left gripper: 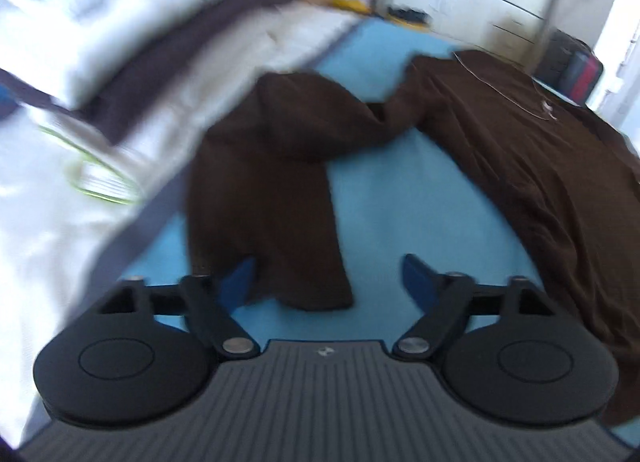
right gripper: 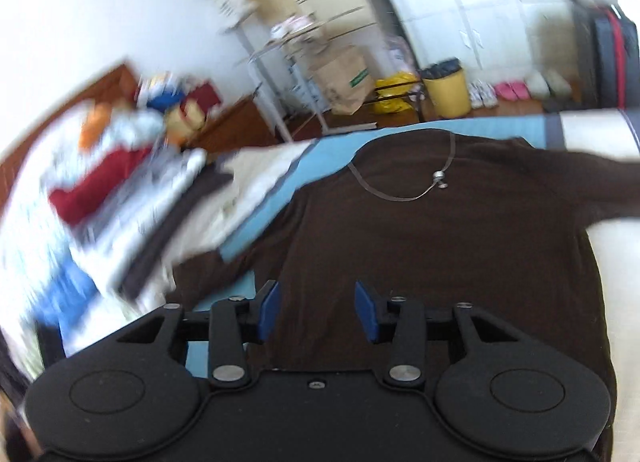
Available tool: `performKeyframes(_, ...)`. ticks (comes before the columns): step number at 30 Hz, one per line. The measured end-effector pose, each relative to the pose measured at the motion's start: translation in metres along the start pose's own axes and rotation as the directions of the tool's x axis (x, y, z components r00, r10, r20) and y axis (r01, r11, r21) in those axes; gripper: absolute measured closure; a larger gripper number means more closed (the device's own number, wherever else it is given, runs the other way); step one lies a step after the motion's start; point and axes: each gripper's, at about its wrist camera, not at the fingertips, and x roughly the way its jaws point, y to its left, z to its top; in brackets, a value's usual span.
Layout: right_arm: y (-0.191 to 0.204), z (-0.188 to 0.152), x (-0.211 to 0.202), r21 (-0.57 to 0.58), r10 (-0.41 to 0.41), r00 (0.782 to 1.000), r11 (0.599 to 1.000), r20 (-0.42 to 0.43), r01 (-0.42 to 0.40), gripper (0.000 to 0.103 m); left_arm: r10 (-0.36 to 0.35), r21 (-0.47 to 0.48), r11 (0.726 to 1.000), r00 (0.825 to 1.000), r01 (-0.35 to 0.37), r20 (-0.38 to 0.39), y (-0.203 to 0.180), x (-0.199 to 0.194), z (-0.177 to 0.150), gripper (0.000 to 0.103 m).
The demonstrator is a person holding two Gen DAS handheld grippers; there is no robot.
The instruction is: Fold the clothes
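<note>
On the blue sheet (left gripper: pixel 372 198) of the bed lies a dark brown long-sleeved top (right gripper: pixel 440 246), spread flat with its body toward the right claw (right gripper: pixel 316 308) and one sleeve (left gripper: pixel 264 198) bent back toward the left claw (left gripper: pixel 324 282). The left claw stands wide apart, the sleeve's cuff lying between its blue pads without being pinched. The right claw stands partly apart over the hem, holding nothing.

Several things could go wrong from here. The sleeve is doubled and twisted near the shoulder, so a grab at the cuff may, in my judgement, drag the twist along and leave a lumpy fold. A thin cord with a small metal bead (right gripper: pixel 440 180) lies loose across the chest; it could snag on a pad or get trapped inside the fold. Both views are smeared, so a closing pad may miss the edge or catch the sheet as well. A stack of folded clothes (left gripper: pixel 132 42) sits just beside the sleeve, and a wide swing could knock it.

The fabric looks soft, matte and slightly creased, with the far sleeve reaching off toward the white bedding (right gripper: pixel 612 246).
</note>
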Motion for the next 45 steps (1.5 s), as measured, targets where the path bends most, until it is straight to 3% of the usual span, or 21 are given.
performKeyframes(2,0.021,-0.012,0.006,-0.097,-0.037,0.999,0.995,-0.026,0.034,0.054,0.055,0.039,0.998,0.998,-0.056,0.027,0.0,0.009,-0.007,0.02)
performKeyframes(4,0.038,-0.025,0.016,-0.162,-0.04,0.997,0.986,-0.063,0.029,0.054,0.072,-0.08,0.994,0.997,-0.069,0.036,0.008,0.006,-0.002,0.038)
performKeyframes(6,0.055,-0.04,0.027,-0.215,-0.022,0.995,0.977,-0.099,0.001,0.054,0.08,-0.136,0.988,0.995,-0.073,0.053,0.019,-0.003,0.003,0.1)
performKeyframes(8,0.071,-0.054,0.034,-0.258,0.001,0.993,0.966,-0.119,-0.032,0.054,0.109,-0.152,0.984,0.988,-0.092,0.112,0.031,-0.017,0.006,0.099)
performKeyframes(9,0.078,-0.061,0.037,-0.268,0.011,0.992,0.962,-0.125,-0.045,0.054,0.157,-0.159,0.978,0.975,-0.133,0.154,0.038,-0.027,0.006,0.099)
performKeyframes(12,0.097,-0.079,0.042,-0.272,0.038,0.988,0.959,-0.151,-0.079,0.053,0.319,-0.201,0.942,0.903,-0.269,0.288,0.059,-0.067,0.007,0.099)
performKeyframes(13,0.103,-0.085,0.042,-0.276,0.047,0.986,0.957,-0.161,-0.09,0.052,0.351,-0.243,0.929,0.878,-0.281,0.326,0.069,-0.081,0.007,0.099)
performKeyframes(15,0.113,-0.097,0.042,-0.312,0.037,0.982,0.945,-0.183,-0.094,0.049,0.38,-0.363,0.9,0.842,-0.24,0.383,0.096,-0.109,0.004,0.099)
performKeyframes(17,0.123,-0.108,0.042,-0.377,-0.002,0.981,0.923,-0.195,-0.073,0.049,0.399,-0.455,0.868,0.827,-0.201,0.395,0.121,-0.122,-0.003,0.099)
performKeyframes(19,0.132,-0.117,0.033,-0.465,-0.07,0.992,0.885,-0.106,0.013,0.051,0.431,-0.522,0.83,0.82,-0.196,0.376,0.142,-0.124,-0.013,0.099)
performKeyframes(21,0.136,-0.119,0.022,-0.521,-0.084,0.995,0.852,-0.045,0.049,0.051,0.445,-0.58,0.794,0.823,-0.18,0.353,0.158,-0.125,-0.021,0.099)
performKeyframes(24,0.132,-0.114,0.022,-0.498,-0.076,0.992,0.867,-0.1,0.016,0.051,0.472,-0.637,0.749,0.821,-0.181,0.322,0.174,-0.126,-0.029,0.103)
performKeyframes(26,0.127,-0.114,0.028,-0.463,-0.08,0.987,0.886,-0.138,0.008,0.051,0.476,-0.635,0.749,0.821,-0.19,0.316,0.181,-0.129,-0.027,0.103)
performKeyframes(29,0.12,-0.123,0.043,-0.427,-0.081,0.977,0.904,-0.195,-0.01,0.051,0.417,-0.629,0.763,0.855,-0.145,0.309,0.184,-0.124,-0.026,0.103)
performKeyframes(30,0.12,-0.127,0.046,-0.433,-0.088,0.978,0.901,-0.19,-0.003,0.056,0.396,-0.63,0.765,0.869,-0.134,0.297,0.185,-0.122,-0.026,0.103)
performKeyframes(31,0.123,-0.127,0.044,-0.438,-0.081,0.979,0.899,-0.186,-0.008,0.087,0.38,-0.633,0.763,0.882,-0.129,0.278,0.185,-0.119,-0.026,0.103)
performKeyframes(32,0.126,-0.124,0.041,-0.441,-0.068,0.981,0.897,-0.183,-0.02,0.095,0.367,-0.637,0.76,0.894,-0.128,0.258,0.186,-0.115,-0.027,0.103)
performKeyframes(37,0.132,-0.107,0.014,-0.401,0.032,0.978,0.909,-0.207,-0.115,0.095,0.304,-0.679,0.724,0.939,-0.119,0.16,0.196,-0.098,-0.037,0.102)
performKeyframes(39,0.129,-0.107,0.006,-0.398,0.013,0.973,0.911,-0.229,-0.105,0.095,0.281,-0.687,0.715,0.953,-0.128,0.114,0.199,-0.092,-0.04,0.101)
performKeyframes(41,0.127,-0.11,0.001,-0.406,-0.015,0.97,0.909,-0.243,-0.088,0.093,0.274,-0.683,0.713,0.96,-0.159,0.063,0.2,-0.084,-0.041,0.101)
performKeyframes(45,0.122,-0.119,0.009,-0.393,-0.043,0.964,0.917,-0.261,-0.066,0.076,0.259,-0.695,0.695,0.966,-0.182,0.006,0.202,-0.075,-0.046,0.097)
